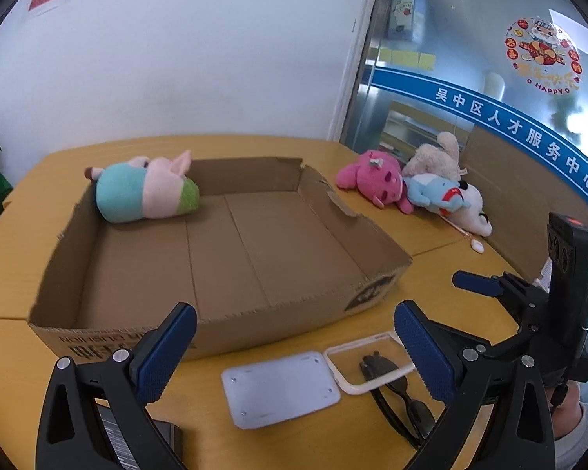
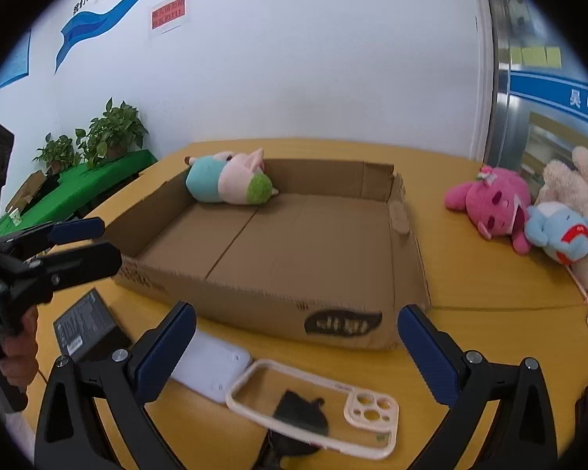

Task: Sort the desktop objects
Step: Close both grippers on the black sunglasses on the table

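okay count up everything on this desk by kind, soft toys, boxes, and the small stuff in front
Soft toys: 5, one in the cardboard box, four beside it
Cardboard boxes: 1
Black boxes: 1
White plates: 1
Phone cases: 1
Sunglasses: 1
Total: 10
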`<state>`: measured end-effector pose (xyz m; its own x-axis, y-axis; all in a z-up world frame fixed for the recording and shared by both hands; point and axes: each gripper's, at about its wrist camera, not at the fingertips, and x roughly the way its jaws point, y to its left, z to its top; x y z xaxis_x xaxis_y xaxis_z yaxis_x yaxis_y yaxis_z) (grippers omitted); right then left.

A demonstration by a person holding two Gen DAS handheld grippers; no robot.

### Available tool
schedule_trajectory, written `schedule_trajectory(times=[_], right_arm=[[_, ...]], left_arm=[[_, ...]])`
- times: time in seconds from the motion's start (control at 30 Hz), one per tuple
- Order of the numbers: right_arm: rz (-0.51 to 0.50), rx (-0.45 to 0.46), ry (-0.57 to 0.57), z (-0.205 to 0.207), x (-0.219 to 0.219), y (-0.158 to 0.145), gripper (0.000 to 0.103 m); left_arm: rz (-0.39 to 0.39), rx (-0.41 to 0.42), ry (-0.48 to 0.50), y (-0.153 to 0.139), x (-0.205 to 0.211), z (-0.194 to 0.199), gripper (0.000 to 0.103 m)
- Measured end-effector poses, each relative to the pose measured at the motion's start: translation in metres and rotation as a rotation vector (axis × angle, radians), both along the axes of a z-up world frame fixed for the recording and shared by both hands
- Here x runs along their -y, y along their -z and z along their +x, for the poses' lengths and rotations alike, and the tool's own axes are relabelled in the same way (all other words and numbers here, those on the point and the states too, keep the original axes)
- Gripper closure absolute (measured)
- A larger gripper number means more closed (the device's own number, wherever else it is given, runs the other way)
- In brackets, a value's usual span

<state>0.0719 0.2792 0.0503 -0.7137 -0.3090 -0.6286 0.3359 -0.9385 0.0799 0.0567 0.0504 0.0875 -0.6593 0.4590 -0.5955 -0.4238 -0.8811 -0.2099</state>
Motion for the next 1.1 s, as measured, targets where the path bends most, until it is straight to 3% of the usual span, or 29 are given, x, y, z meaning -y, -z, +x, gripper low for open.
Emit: schedule_trajectory(times=[0.17,0.3,0.37,0.5,0.53,0.6,0.63,0.7,0.73,0.87,0.9,1.1], right_arm=[[-0.055,0.136,-0.033,0.039,-0.026,0.041,0.0],[-0.075,0.22,-0.071,0.061,-0.017,0.069,0.0],[-0.07,0.233,-0.078,0.061,-0.01,0.074,0.0],[-0.012,0.226,-0.086,0.056,0.005,0.082,0.003],[0.001,0.231,-0.09,0.055,0.007,0.085,0.006],[0.02,0.249,-0.099,0.054,0.01,0.091,0.031],[0.04,0.234,-0.097,0.057,0.012,0.09,0.034],[0.048,0.236,-0.116,0.06,0.015,0.089,0.042],[0.044,0.238,-0.121,0.062,0.016,0.089,0.042],[0.045,0.237,-0.109,0.068,0.019,0.088,0.042],[0.035,0.239,-0.105,0.069,0.018,0.088,0.042],[0.021,0.233,-0.134,0.087,0.028,0.087,0.043]], left_arm=[[0.034,0.15,0.117,0.038,-0.024,0.004,0.004],[0.088,0.268,0.209,0.064,-0.043,0.006,0.011],[0.121,0.321,0.236,0.076,-0.049,0.006,0.012],[0.175,0.421,0.287,0.096,-0.059,0.005,0.025],[0.185,0.446,0.298,0.102,-0.063,0.005,0.028],[0.199,0.481,0.315,0.11,-0.068,0.005,0.034],[0.204,0.498,0.321,0.114,-0.072,0.006,0.038],[0.212,0.526,0.335,0.122,-0.079,0.007,0.045],[0.215,0.535,0.343,0.125,-0.082,0.009,0.053],[0.186,0.53,0.33,0.129,-0.087,0.016,0.063],[0.187,0.532,0.326,0.129,-0.085,0.016,0.071],[0.196,0.548,0.317,0.13,-0.069,0.031,0.073]])
